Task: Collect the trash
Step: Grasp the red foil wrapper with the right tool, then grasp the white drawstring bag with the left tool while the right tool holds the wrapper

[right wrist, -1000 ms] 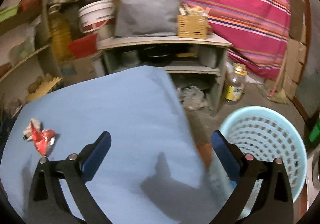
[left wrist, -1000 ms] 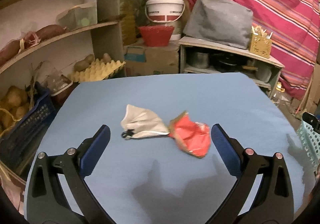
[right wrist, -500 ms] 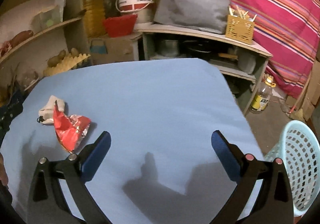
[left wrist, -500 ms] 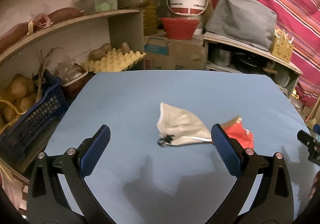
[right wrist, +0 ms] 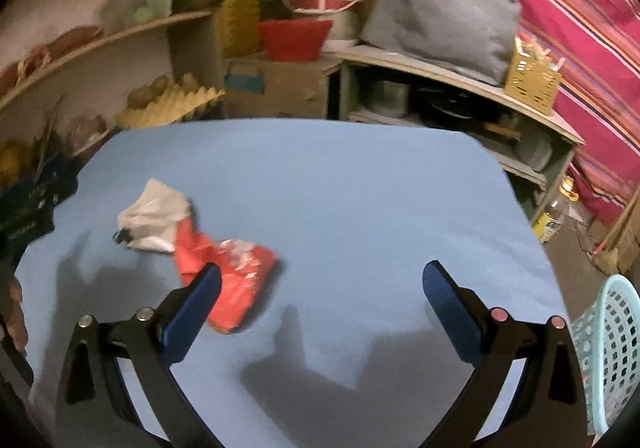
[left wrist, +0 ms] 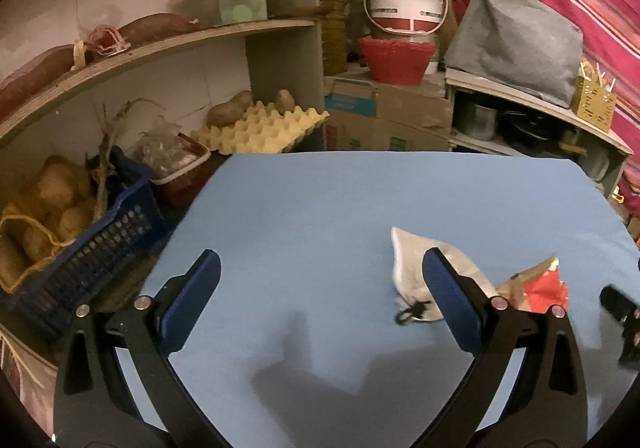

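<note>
Blue-padded and spread wide with nothing between its fingers, the right claw (right wrist: pixel 320 288) hangs over the blue table (right wrist: pixel 360 184), as does the left claw (left wrist: pixel 320 276). A red wrapper (right wrist: pixel 228 280) lies by the right claw's left finger, touching a grey pouch (right wrist: pixel 154 216); a pale blue basket (right wrist: pixel 608 348) stands off the table's right edge.

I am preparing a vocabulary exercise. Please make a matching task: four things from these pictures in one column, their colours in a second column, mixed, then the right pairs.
Things:
1. snack wrapper
2. drawstring pouch
3. laundry basket
4. egg tray

Colours:
A. yellow
B. light turquoise
C. red
D. white-grey

Pairs: 1-C, 2-D, 3-B, 4-A
</note>
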Motion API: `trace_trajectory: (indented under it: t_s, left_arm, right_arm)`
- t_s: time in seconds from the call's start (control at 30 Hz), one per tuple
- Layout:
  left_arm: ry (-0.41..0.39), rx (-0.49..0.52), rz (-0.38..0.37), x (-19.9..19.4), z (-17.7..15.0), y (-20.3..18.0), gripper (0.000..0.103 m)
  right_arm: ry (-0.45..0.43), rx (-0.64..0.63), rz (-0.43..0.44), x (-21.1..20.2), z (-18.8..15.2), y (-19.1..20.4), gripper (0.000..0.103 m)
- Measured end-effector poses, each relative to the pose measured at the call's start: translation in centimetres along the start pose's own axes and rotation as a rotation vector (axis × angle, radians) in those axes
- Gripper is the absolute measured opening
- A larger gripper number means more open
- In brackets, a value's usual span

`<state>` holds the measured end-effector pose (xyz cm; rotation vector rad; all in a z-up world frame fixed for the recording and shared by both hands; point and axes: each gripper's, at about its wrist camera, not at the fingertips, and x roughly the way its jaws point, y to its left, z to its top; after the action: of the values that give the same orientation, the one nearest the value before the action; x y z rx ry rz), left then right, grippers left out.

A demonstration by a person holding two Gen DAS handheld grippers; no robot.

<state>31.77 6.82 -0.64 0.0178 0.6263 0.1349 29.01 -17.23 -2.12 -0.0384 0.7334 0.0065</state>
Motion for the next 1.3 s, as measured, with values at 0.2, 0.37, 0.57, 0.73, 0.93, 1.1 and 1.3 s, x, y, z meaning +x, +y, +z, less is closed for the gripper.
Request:
trace_trajectory:
  t_s: [0.2, 0.37, 0.57, 0.73, 0.93, 1.1, 1.3]
  left_arm:
    - [0.026, -0.036, -0.016, 1.0, 0.2, 1.7, 0.098]
    - [0.041, -0.034, -0.021, 1.7, 0.1, 2.0, 0.098]
    - [0.06, -0.052, -0.052, 2.7, 0.3, 2.4, 0.098]
    - [0.067, -0.093, -0.094, 3.3, 0.8, 2.2, 0.098]
    - [0.078, -0.079, -0.129, 4.0, 1.0, 0.1, 0.098]
    - [0.105, -0.052, -0.18, 4.7, 0.9, -2.3, 0.098]
    - [0.156, -0.033, -0.226, 6.3, 0.2, -4.5, 0.097]
  right_arm:
    - [0.029, -0.075, 0.033, 0.9, -0.4, 4.0, 0.098]
    - [0.05, -0.117, 0.0, 2.9, -0.1, 6.1, 0.098]
    - [0.063, -0.159, -0.023, 4.9, 0.6, 7.1, 0.094]
    - [0.093, -0.16, 0.013, 5.9, 0.6, 6.6, 0.064]
    - [0.08, -0.16, 0.039, 5.4, 0.7, 5.1, 0.058]
    - [0.071, -0.109, 0.018, 4.7, 1.4, 1.9, 0.052]
    - [0.061, -0.047, -0.013, 3.6, 1.8, -2.4, 0.052]
